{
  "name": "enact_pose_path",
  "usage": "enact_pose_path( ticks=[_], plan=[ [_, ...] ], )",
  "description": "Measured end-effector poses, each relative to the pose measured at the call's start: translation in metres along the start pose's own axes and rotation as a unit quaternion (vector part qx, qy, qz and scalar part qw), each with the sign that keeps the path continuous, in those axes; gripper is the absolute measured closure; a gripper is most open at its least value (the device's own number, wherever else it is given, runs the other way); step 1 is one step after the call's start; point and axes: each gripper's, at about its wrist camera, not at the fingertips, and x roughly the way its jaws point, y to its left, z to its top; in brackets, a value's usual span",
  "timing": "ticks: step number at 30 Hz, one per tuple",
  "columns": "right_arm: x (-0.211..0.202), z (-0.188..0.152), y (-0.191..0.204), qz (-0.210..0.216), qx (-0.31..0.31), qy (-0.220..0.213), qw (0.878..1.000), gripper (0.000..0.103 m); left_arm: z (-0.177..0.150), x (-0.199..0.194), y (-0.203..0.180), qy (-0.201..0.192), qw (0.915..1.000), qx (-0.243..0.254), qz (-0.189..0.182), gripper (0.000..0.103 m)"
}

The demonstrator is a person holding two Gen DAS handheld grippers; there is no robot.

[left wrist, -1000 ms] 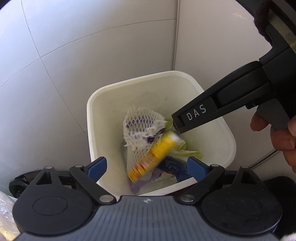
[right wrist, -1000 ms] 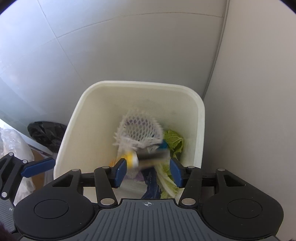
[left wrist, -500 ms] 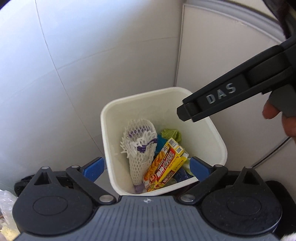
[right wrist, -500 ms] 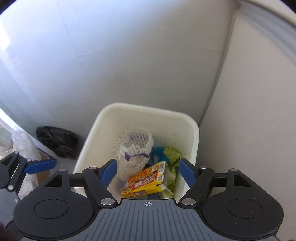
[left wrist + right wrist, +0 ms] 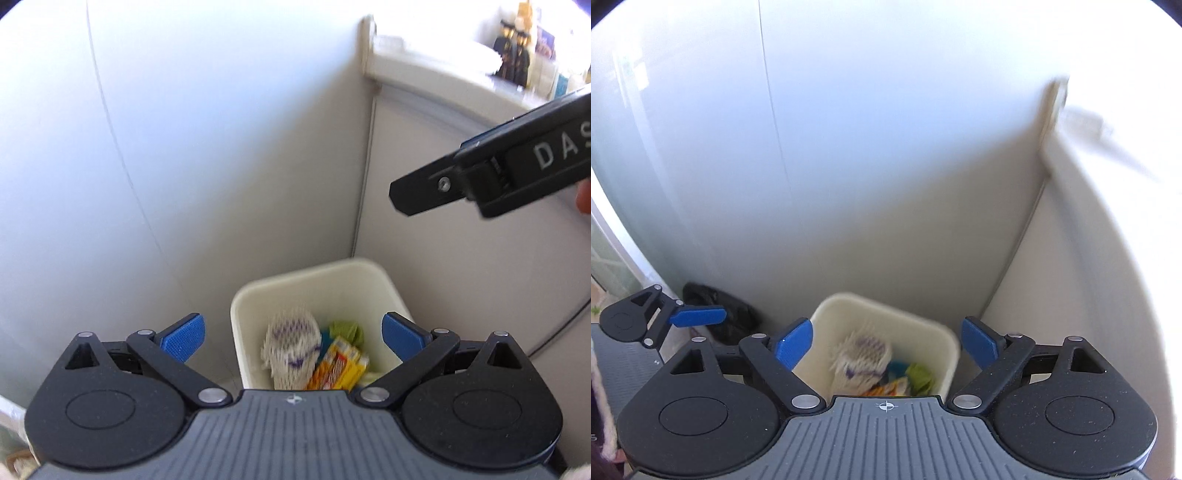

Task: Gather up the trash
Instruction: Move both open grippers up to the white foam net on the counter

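Both claws are hanging empty above the white bin (image 5: 391, 291), which is sitting well below and ahead of them in the corner. The left gripper (image 5: 291, 338) is standing with its blue pads spread wide, gripping nothing, and the right gripper (image 5: 886, 341) is likewise gaping with nothing between its pads. Inside the bin, below the pads, a white foam fruit net (image 5: 291, 345) is lying beside a yellow snack box (image 5: 340, 363) and a green leaf (image 5: 347, 332). These pieces look already binned; whether more trash is waiting elsewhere is not showing here.
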Motion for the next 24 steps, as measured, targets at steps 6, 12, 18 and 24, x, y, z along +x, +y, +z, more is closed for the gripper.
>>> enact_pose_path(
  ticks=[6,12,18,24],
  plan=[
    [-0.038,0.031,-0.034,-0.029,-0.013,-0.043,0.999,0.010,0.045,-0.016,-0.015,-0.046,0.9988,0.013,-0.010,0.001],
    [-0.063,0.056,-0.084,-0.084,-0.014,-0.075,0.994,0.006,0.090,-0.019,-0.038,-0.092,0.9946,0.038,-0.026,0.001],
    [-0.064,0.063,-0.145,-0.123,0.015,-0.086,0.989,0.005,0.125,-0.011,-0.068,-0.120,0.9894,0.065,-0.051,0.001],
    [-0.062,0.059,-0.211,-0.134,0.086,-0.088,0.983,0.005,0.165,0.008,-0.095,-0.142,0.9848,0.073,-0.068,0.001]
  ],
)
